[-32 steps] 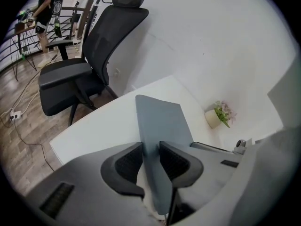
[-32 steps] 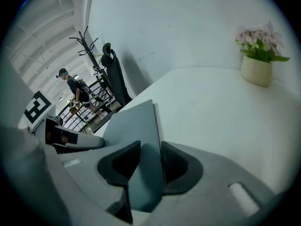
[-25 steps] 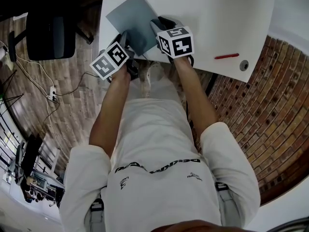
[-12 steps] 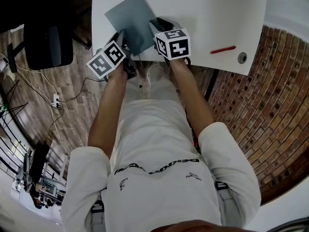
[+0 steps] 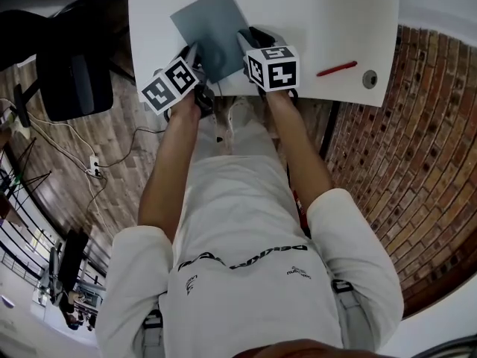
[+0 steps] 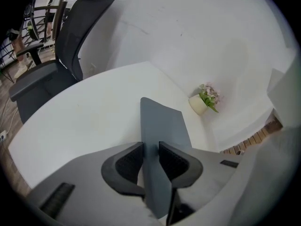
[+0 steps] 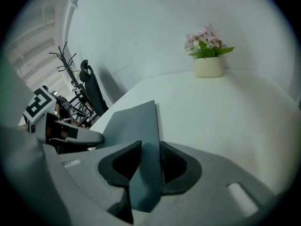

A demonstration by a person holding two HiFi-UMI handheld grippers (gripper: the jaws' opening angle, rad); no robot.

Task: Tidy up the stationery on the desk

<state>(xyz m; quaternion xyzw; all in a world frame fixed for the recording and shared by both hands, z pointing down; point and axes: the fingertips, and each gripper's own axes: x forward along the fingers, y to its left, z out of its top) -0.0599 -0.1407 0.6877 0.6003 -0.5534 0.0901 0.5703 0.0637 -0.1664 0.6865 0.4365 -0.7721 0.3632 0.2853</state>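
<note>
Two hand-held grippers are clamped on one grey notebook at the near edge of the white tabletop. The left hand-held gripper has its jaws nearly together, with only the thin notebook between the dark pads. It grips the notebook's near left side. In its own view the left hand-held gripper shows the cover running away from the jaws across the tabletop. The right hand-held gripper is closed just as narrowly on the notebook's near right side. The right gripper view shows the notebook pinched between both pads of that hand-held gripper. Whether the notebook rests on the tabletop or is lifted slightly cannot be told.

Both bare forearms reach forward from white short sleeves, elbows bent, with the marker cubes side by side just off the near edge of the tabletop.

Well to the right, a red pen lies on the tabletop near a small round fitting. A small pot of flowers stands at the far side of the tabletop, against the white wall. A black office chair stands on the wooden floor to the left.
</note>
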